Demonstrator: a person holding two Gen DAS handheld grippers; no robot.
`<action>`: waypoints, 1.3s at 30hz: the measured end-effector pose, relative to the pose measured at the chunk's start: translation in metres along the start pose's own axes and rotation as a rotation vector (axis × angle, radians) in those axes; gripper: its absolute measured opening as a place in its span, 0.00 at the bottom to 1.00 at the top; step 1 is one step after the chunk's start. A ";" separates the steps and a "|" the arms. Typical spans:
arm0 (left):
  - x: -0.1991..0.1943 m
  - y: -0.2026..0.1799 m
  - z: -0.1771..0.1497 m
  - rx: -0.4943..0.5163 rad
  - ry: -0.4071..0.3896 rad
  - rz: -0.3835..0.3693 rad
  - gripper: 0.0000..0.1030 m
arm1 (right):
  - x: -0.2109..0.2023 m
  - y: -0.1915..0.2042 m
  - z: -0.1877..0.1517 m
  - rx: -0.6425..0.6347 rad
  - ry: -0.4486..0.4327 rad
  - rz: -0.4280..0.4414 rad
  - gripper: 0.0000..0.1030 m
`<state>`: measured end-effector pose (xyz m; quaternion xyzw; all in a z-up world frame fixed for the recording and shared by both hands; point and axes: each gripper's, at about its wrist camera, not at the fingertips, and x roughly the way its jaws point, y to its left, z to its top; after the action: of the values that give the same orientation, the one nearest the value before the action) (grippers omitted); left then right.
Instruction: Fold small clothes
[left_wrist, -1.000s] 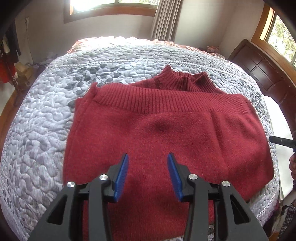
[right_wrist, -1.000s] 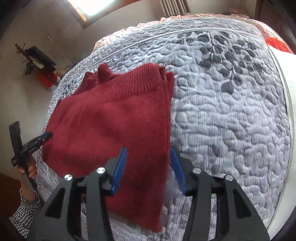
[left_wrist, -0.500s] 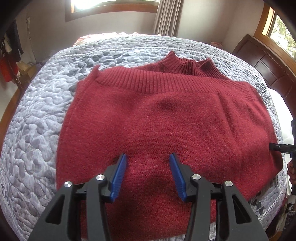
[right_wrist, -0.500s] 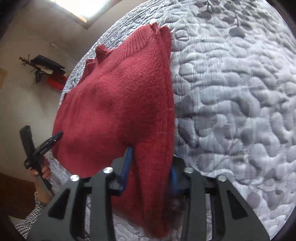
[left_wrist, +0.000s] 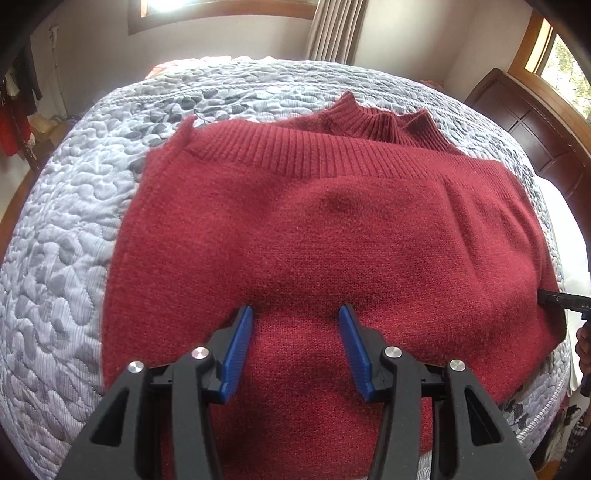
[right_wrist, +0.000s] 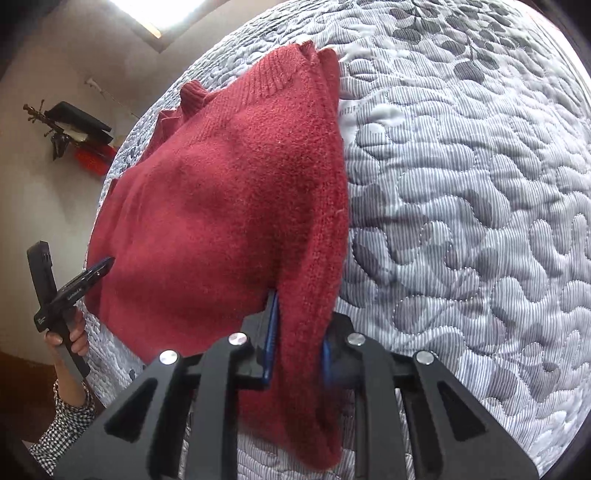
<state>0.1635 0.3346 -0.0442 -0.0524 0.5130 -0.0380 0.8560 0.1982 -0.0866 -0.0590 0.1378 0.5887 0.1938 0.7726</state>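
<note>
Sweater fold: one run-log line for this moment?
stage: fold | red sweater on quilted bed | right gripper shut on sweater edge | left gripper open over sweater

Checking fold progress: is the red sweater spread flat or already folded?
Folded. The red sweater lies doubled on the quilt, its ribbed hem just short of the collar.

One red sweater (left_wrist: 314, 240) on one quilted bed (left_wrist: 59, 258). Two grippers: left gripper (left_wrist: 297, 347), right gripper (right_wrist: 297, 347). Two windows (left_wrist: 221, 7) behind the bed.
</note>
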 end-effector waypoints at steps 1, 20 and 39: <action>0.001 0.000 0.000 0.005 -0.001 0.005 0.49 | 0.000 0.000 0.000 0.003 0.002 -0.004 0.17; -0.076 0.034 -0.006 -0.068 -0.105 -0.063 0.53 | -0.029 0.202 0.023 -0.291 -0.009 0.016 0.15; -0.073 0.021 0.006 -0.115 -0.055 -0.212 0.58 | 0.030 0.245 -0.004 -0.371 0.126 0.171 0.45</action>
<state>0.1346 0.3641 0.0196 -0.1563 0.4823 -0.0975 0.8564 0.1676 0.1440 0.0226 0.0300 0.5760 0.3719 0.7273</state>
